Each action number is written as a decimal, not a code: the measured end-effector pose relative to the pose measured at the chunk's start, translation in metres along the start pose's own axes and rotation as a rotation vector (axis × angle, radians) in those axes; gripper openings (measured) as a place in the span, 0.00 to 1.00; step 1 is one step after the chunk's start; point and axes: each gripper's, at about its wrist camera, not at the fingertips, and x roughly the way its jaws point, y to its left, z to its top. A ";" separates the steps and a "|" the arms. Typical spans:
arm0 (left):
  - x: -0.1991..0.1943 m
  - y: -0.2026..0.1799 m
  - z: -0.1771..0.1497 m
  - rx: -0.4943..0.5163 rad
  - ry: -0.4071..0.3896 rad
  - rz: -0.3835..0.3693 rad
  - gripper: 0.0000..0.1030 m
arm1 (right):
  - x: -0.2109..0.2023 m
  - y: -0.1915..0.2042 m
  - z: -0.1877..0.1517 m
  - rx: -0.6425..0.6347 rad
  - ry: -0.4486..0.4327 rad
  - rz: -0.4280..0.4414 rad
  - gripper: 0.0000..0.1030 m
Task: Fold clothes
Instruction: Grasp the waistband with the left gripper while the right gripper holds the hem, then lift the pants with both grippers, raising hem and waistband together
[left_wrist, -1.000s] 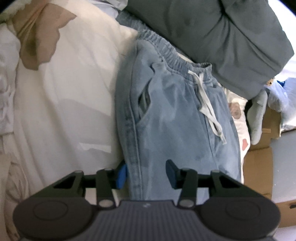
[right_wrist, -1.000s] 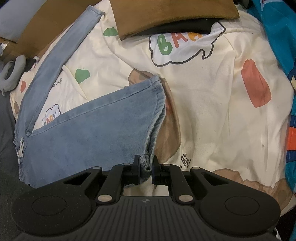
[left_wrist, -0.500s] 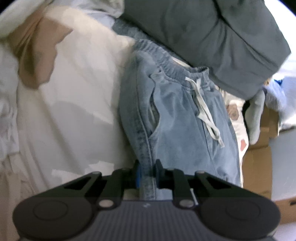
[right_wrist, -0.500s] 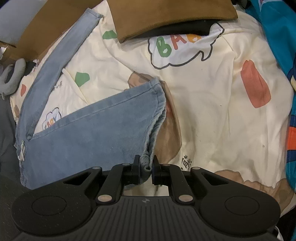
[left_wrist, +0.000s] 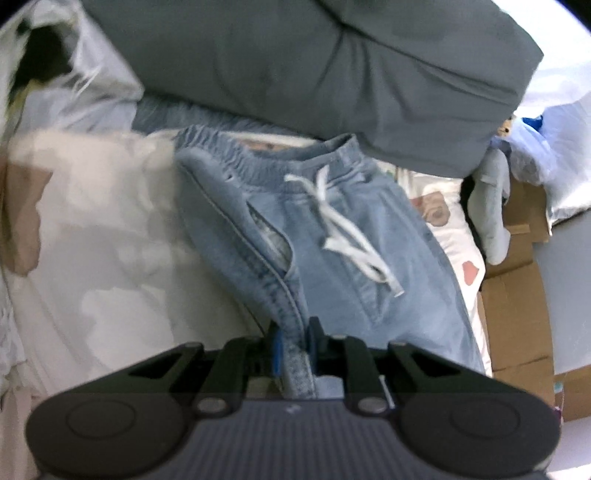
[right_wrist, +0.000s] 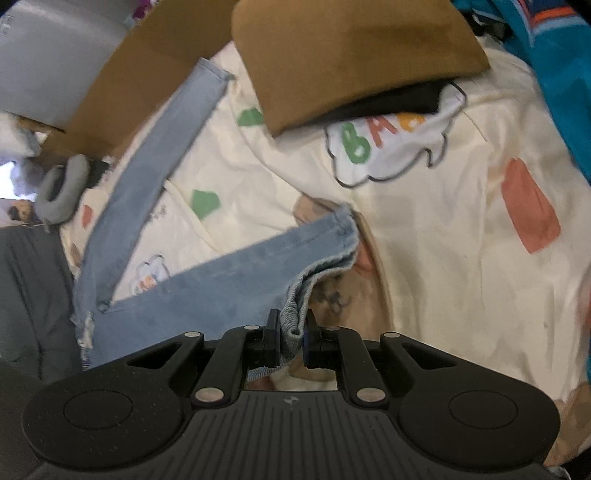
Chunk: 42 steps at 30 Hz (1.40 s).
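Denim filled both views: a pair of light blue jeans (left_wrist: 354, 258) lay spread over a cream bedsheet (right_wrist: 461, 258) printed with coloured shapes and letters. In the left wrist view the left gripper (left_wrist: 295, 339) was clamped on the side seam of the jeans just below the pocket opening, the fabric bunched between its pads; its jaws had just been closing, with that seam between them. The elastic waistband (left_wrist: 258, 162) sat at the far end of the garment, tucked against the edge of a grey cushion (left_wrist: 332, 66), and a white drawstring (left_wrist: 347, 236) trailed loosely down the front. A pale crumpled sheet (left_wrist: 103, 240) lay to the left of the jeans, and brown cardboard (left_wrist: 517, 295) showed at the right. In the right wrist view the right gripper (right_wrist: 290, 332) was pinched tight on the frayed hem (right_wrist: 295, 317) of one trouser leg, that leg running from the jaws away to the left. The other leg (right_wrist: 155, 177) stretched straight towards the top of the picture, its cuff resting near a tan folded cloth (right_wrist: 351, 59). A teal garment (right_wrist: 554, 74) lay at the upper right, well apart from the jeans.
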 end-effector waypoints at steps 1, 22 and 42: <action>-0.001 -0.008 0.002 0.012 -0.003 0.005 0.14 | -0.002 0.001 0.004 -0.002 -0.005 0.016 0.09; -0.001 -0.098 0.031 0.063 -0.063 -0.182 0.13 | -0.027 0.055 0.067 0.013 -0.177 0.048 0.09; 0.038 -0.131 0.048 0.028 -0.077 -0.212 0.13 | 0.009 0.104 0.161 -0.053 -0.235 0.094 0.09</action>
